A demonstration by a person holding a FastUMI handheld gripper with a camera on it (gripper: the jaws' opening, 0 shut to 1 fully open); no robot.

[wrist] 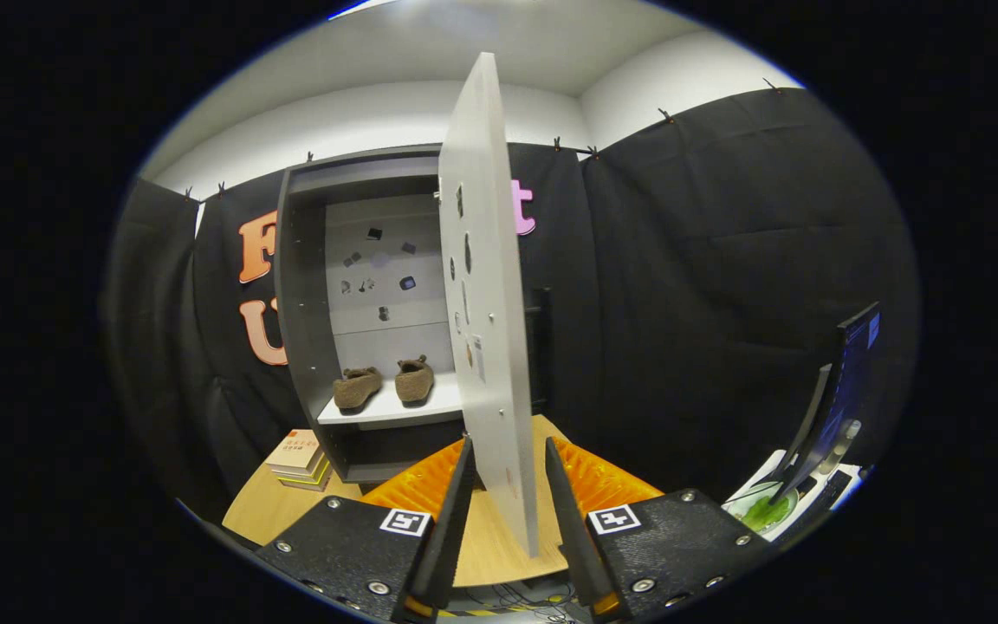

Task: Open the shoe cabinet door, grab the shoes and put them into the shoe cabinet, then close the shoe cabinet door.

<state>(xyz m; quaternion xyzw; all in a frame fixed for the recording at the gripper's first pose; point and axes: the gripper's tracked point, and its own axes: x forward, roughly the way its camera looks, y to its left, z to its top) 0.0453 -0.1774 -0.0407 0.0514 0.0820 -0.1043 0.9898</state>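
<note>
The grey shoe cabinet (300,329) stands on the wooden table with its door (486,260) swung wide open, and I see the door almost edge-on. Two brown shoes (357,386) (414,380) sit side by side on the white shelf (395,409) inside. My gripper (506,442) straddles the door's lower free edge, one finger on each face. The left finger (451,511) lies close against the door. A narrow gap shows at the right finger (564,511), so the fingers stand open around the panel.
A small stack of books (300,455) lies on the wooden table (265,511) left of the cabinet's foot. A dark monitor (845,381) stands off to the right, with a green item (763,511) below it. Black cloth walls close in the booth.
</note>
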